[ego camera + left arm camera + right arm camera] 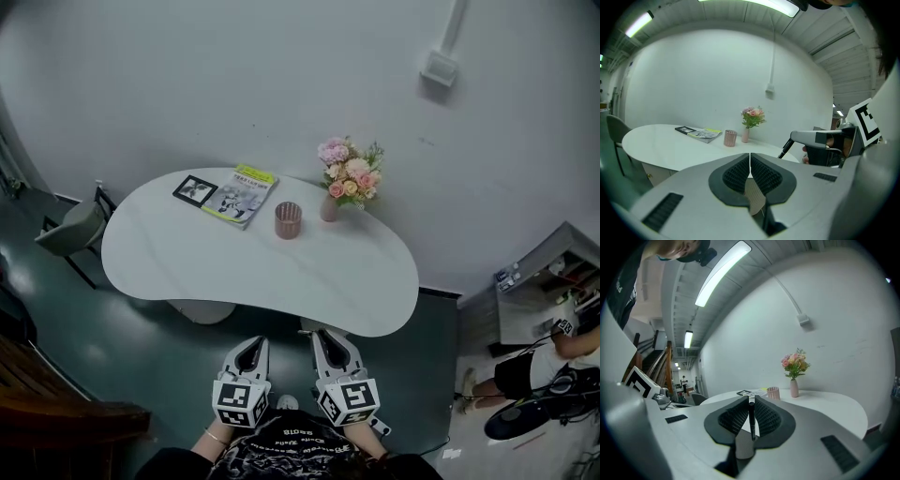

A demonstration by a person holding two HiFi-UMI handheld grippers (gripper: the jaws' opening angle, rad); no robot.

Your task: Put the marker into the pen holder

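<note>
A black marker (751, 417) stands upright between the pads of my right gripper (751, 401), which is shut on it. From the left gripper view the marker (786, 149) pokes down out of the right gripper (799, 137). The pen holder (288, 219) is a pink ribbed cup, upright near the middle back of the white table (187, 258). It also shows far ahead as the pen holder (730, 138) and the pen holder (773, 392). My left gripper (750, 161) is shut with nothing in it. Both the left gripper (251, 347) and the right gripper (326, 337) hang short of the table's near edge.
A magazine (241, 195) and a black-framed picture (195, 190) lie at the table's back left. A vase of pink flowers (349, 178) stands right of the cup. A grey chair (70, 230) sits at the left end. A person (553, 361) sits by shelves at the far right.
</note>
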